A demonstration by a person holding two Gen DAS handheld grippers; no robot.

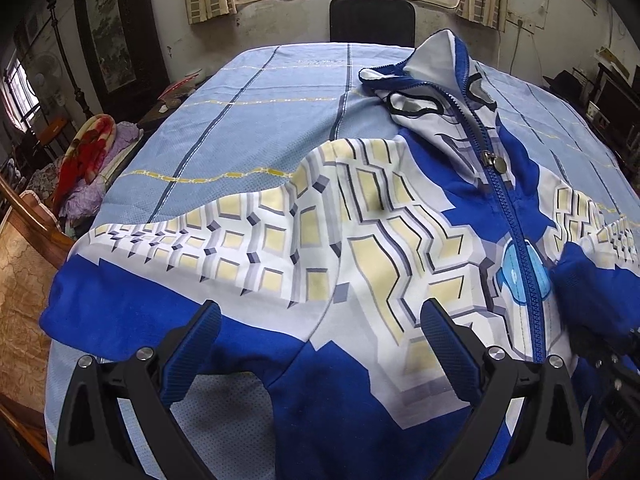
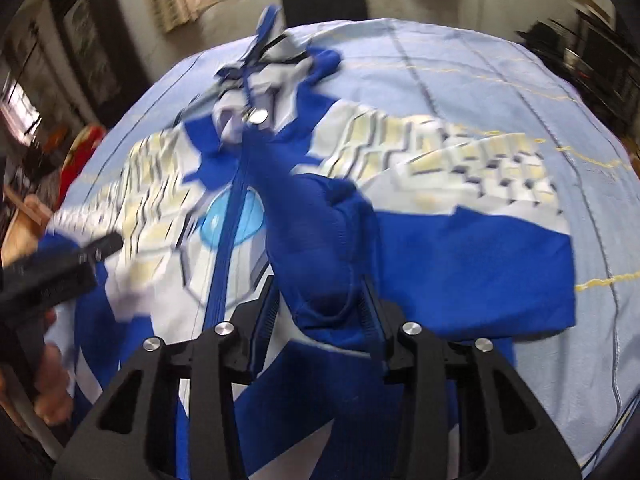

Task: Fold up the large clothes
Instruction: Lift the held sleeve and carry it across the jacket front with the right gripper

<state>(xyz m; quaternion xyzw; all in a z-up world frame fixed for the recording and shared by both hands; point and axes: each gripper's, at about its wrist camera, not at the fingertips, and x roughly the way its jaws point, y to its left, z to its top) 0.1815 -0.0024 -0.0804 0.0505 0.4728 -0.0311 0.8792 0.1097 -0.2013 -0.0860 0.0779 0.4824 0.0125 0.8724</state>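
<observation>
Zip-up jacket lies spread on the counter, soft and floppy. Left gripper hovers spread, empty. Right gripper has blue cuff bunched between its jaws; pinching or loose, can't tell. Best grabbed at hems.

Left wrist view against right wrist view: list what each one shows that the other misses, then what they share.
Only the left wrist view: the left gripper open above the jacket's lower front, and the left sleeve cuff.

Only the right wrist view: a bunched blue cuff between the right gripper's jaws, the right sleeve spread out, and a hand at the left edge.

Both: the zipper pull, the round light-blue emblem, the blue sheet and the black chair.
</observation>
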